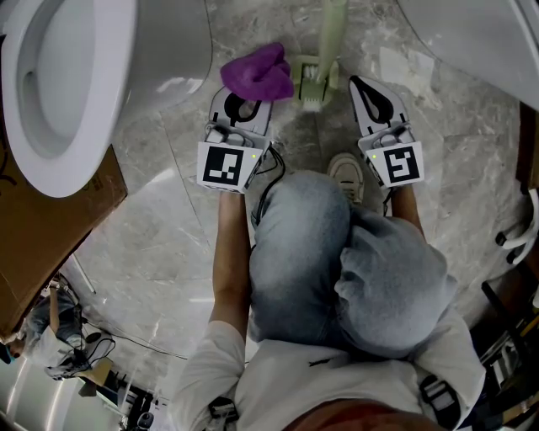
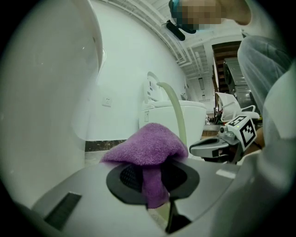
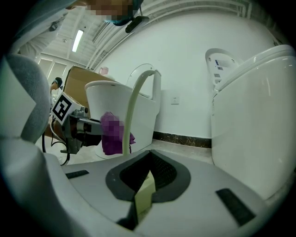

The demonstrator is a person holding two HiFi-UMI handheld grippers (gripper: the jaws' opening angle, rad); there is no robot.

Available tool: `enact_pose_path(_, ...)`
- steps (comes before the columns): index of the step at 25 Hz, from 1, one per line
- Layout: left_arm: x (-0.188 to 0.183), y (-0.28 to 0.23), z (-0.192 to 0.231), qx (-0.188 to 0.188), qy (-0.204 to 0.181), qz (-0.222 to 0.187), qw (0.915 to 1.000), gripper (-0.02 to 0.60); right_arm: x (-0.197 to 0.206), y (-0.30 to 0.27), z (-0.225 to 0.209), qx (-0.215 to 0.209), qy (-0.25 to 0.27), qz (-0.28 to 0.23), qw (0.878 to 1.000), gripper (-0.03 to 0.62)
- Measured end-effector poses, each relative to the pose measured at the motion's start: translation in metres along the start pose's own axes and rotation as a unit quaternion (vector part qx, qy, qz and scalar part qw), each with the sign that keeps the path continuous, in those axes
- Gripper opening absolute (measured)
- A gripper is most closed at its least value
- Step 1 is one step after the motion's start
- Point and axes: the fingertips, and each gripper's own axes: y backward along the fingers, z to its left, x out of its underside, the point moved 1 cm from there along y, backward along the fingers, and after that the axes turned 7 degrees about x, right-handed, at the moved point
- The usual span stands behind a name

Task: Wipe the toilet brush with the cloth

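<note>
My left gripper (image 1: 241, 99) is shut on a purple cloth (image 1: 259, 71), which bunches up over its jaws (image 2: 148, 146). The pale green toilet brush (image 1: 313, 80) stands on the floor between the two grippers, its handle (image 1: 333, 25) running away from me. My right gripper (image 1: 364, 84) is shut on a pale green part of the brush (image 3: 144, 194), and the curved handle (image 3: 134, 106) rises just beyond its jaws. In the right gripper view the cloth (image 3: 111, 132) touches or nearly touches the handle's left side, held by the left gripper (image 3: 81, 127). The right gripper (image 2: 210, 148) shows at the right of the left gripper view.
A white toilet bowl (image 1: 50, 84) stands at the left over a cardboard box (image 1: 50, 227). Another white toilet (image 1: 472, 34) is at the upper right. The person's bent knee (image 1: 303, 244) and shoe (image 1: 347, 172) lie just behind the grippers on the marble floor (image 1: 152, 244).
</note>
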Motion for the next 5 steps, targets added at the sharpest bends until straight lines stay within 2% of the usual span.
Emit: enact_pose_path(5, -0.0018, -0.0067, -0.0029, 0.000, -0.027, 0.006, 0.9996, 0.074, -0.0040, -0.0014, -0.0051, 0.012, 0.000, -0.005, 1.000, -0.005)
